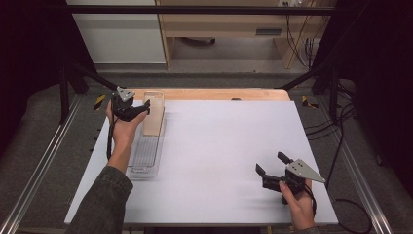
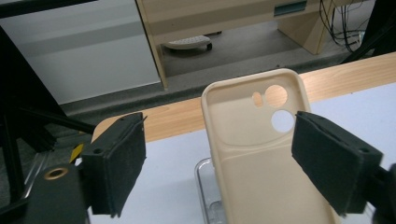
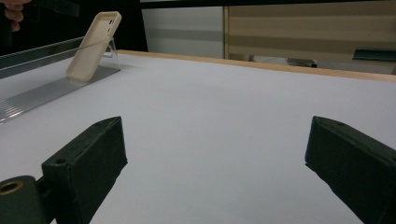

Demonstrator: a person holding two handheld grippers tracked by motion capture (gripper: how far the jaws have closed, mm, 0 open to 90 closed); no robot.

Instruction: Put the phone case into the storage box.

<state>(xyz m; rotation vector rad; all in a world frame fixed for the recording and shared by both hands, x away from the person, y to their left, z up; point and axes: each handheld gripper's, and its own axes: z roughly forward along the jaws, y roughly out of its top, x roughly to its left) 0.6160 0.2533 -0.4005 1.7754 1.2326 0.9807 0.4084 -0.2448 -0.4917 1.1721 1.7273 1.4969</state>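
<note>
The left gripper (image 2: 210,163), jaws spread, straddles the phone case (image 1: 153,113) leaning in the far-left clear tray (image 1: 146,168); a nudge could topple it. The right gripper (image 1: 272,169) rests spread.

One beige phone case (image 1: 153,113) is leaning in one clear tray (image 1: 144,155), with two grippers sitting over the one counter (image 1: 219,146).
</note>
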